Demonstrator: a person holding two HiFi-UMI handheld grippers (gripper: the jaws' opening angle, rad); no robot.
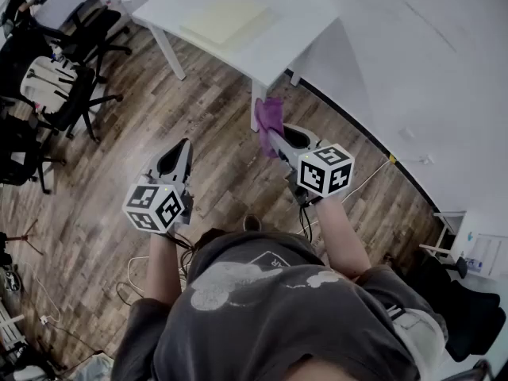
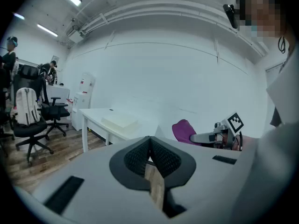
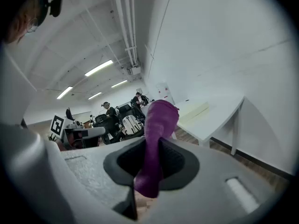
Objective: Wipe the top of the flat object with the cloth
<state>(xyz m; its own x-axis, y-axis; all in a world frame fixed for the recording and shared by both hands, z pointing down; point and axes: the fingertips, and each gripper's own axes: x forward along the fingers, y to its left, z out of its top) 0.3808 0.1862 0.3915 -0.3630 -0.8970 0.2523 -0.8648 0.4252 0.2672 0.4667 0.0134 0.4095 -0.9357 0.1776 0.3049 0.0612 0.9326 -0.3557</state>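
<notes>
Right gripper (image 1: 275, 137): my jaws clamped on purple cloth (image 1: 267, 116), bunched, sticking out past tips. Left gripper (image 1: 179, 153): jaws together, nothing between. Both in air over wood floor (image 1: 119, 236), short of white table (image 1: 317, 22). Pale flat pad (image 1: 226, 18) lies on table, well apart from cloth.

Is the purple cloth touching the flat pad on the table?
Apart. The head view shows the cloth in the right hand-held gripper, short of the table bearing the pad.

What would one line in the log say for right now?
right hand-held gripper: shut on purple cloth | left hand-held gripper: shut, empty | flat pad: on white table, not yet wiped
</notes>
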